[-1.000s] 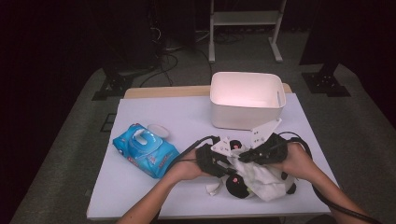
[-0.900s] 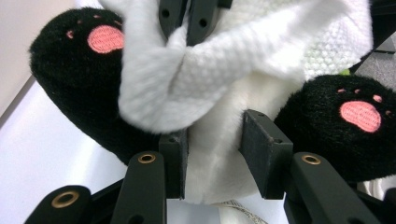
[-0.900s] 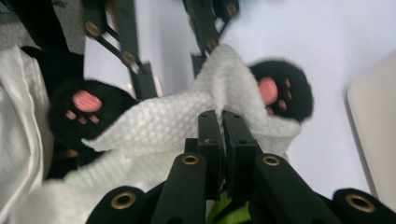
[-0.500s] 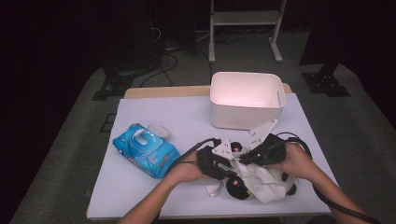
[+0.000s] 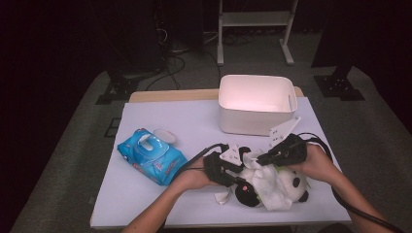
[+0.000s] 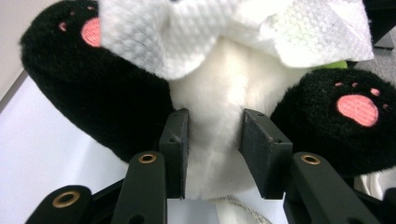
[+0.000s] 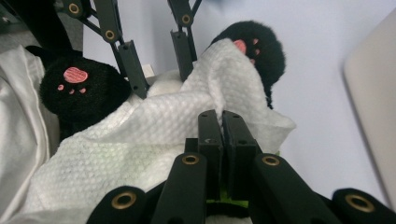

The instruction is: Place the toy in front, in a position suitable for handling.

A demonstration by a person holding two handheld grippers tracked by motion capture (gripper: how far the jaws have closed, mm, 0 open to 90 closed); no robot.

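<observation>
High view: little has changed since the earlier frame; the panda point(image 5: 272, 187) lies between both grippers, bin point(image 5: 256, 104) beyond, bare table point(image 5: 145, 204) to their left.

Left gripper view: left gripper point(image 6: 212, 133) clamps the panda's white belly.

Right gripper view: right gripper point(image 7: 220, 126) pinches the wipe point(image 7: 154, 140).

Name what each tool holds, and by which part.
Left tool grips the plush panda by its white belly between the legs; right tool pinches the white wipe.
</observation>
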